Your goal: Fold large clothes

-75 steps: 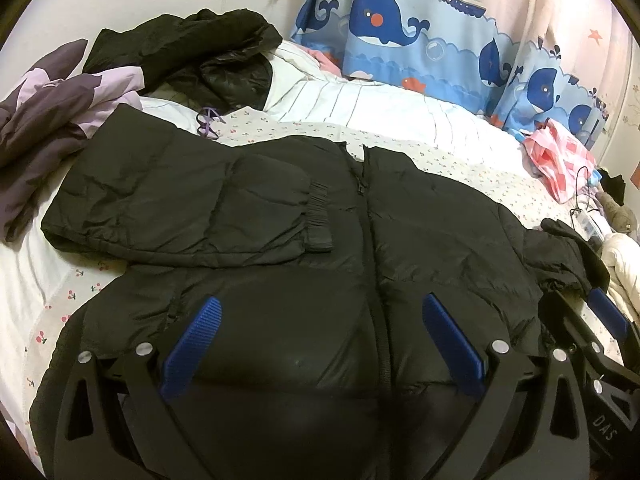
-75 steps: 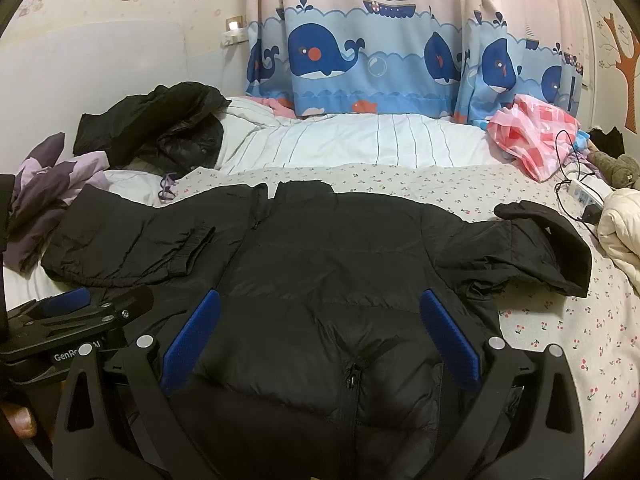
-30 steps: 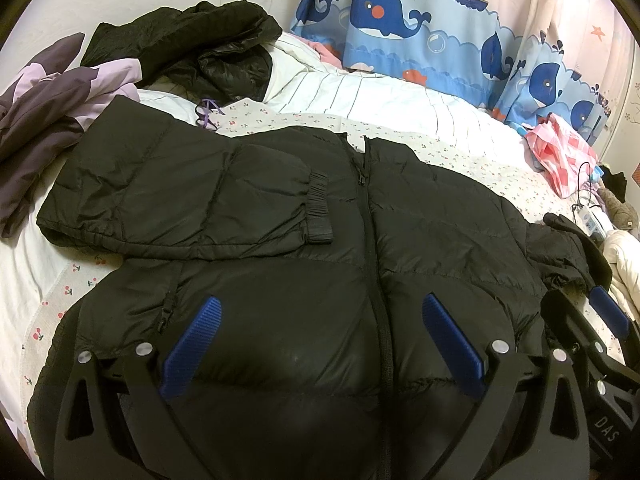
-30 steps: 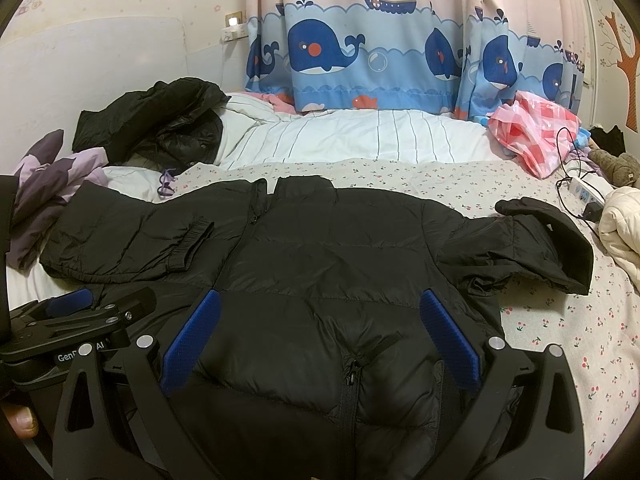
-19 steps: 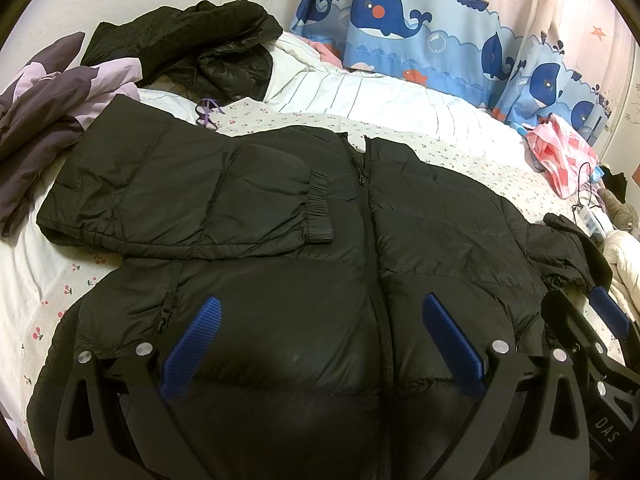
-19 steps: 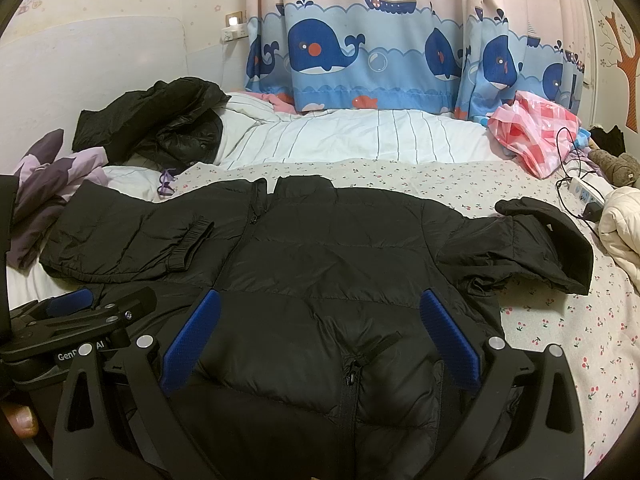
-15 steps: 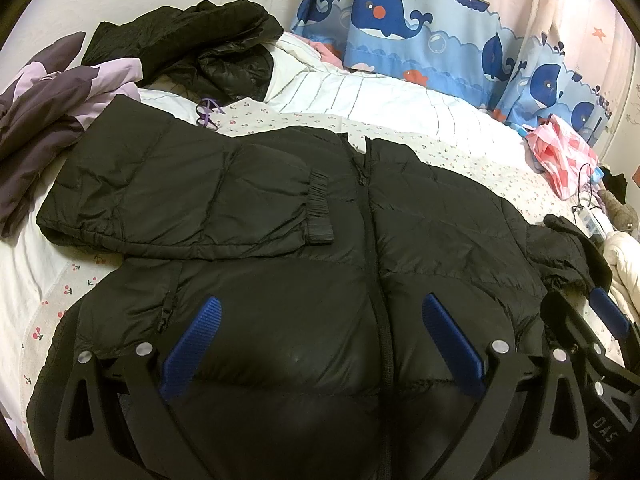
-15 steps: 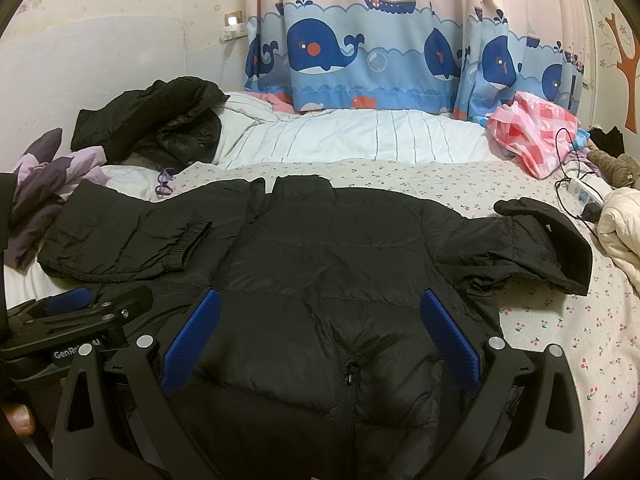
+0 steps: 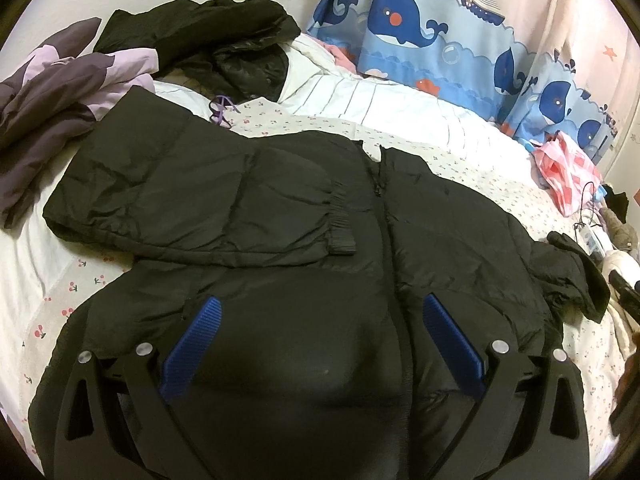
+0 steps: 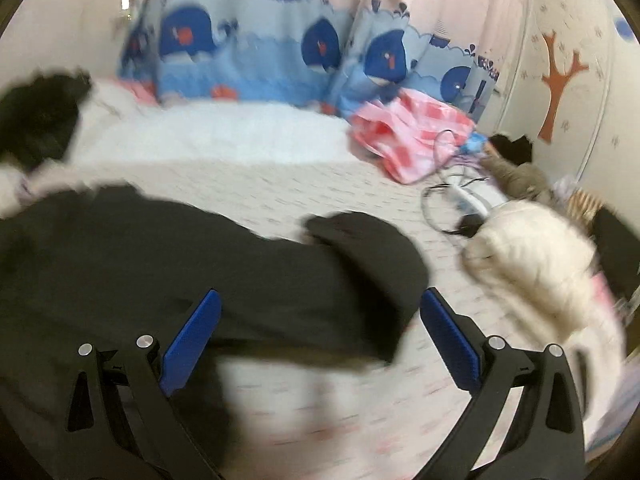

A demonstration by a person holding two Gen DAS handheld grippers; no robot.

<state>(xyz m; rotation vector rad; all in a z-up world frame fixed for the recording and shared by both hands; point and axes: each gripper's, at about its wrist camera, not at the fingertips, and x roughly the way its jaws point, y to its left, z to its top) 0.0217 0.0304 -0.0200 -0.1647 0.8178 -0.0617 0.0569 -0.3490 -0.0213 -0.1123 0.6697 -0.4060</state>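
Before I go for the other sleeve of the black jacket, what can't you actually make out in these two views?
- Right wrist view: motion blur smears everything; the unfolded sleeve shows no cuff or seams.
- Left wrist view: the jacket hem is hidden behind the left gripper.
- Left wrist view: the right gripper is not in frame.
- Cable ends: too blurred.

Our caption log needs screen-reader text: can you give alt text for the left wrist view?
A black puffer jacket lies zipped on a floral bedsheet, one sleeve folded across its chest. The open left hand-held gripper hovers above its hem.
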